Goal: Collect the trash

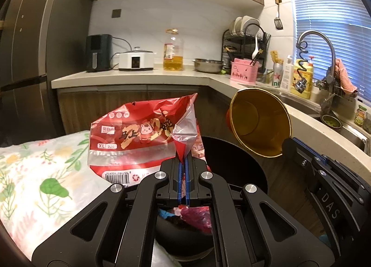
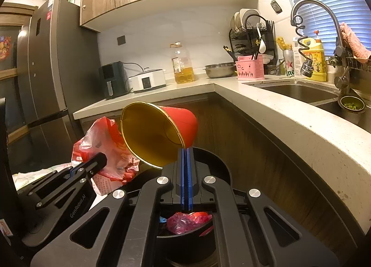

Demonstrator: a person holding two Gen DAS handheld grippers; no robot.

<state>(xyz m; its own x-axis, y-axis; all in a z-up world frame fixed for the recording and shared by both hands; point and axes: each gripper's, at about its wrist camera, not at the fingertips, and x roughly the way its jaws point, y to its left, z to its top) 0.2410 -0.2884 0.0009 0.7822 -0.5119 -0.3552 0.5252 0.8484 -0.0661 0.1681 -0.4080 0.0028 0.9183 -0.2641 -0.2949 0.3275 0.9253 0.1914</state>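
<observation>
My left gripper (image 1: 184, 160) is shut on a corner of a red plastic wrapper bag (image 1: 139, 137) and holds it up over a black trash bin (image 1: 245, 162). My right gripper (image 2: 185, 151) is shut on the rim of a red paper cup with a gold inside (image 2: 160, 132), tilted on its side above the same bin (image 2: 215, 162). The cup also shows in the left wrist view (image 1: 259, 123), and the bag shows in the right wrist view (image 2: 109, 149). Red and pink trash (image 2: 185, 220) lies inside the bin.
A table with a floral cloth (image 1: 39, 174) is at the left. A curved kitchen counter (image 2: 289, 123) with a sink (image 2: 299, 93) runs along the right. A fridge (image 2: 46, 70), an oil bottle (image 2: 183, 65) and a dish rack (image 2: 250, 35) stand behind.
</observation>
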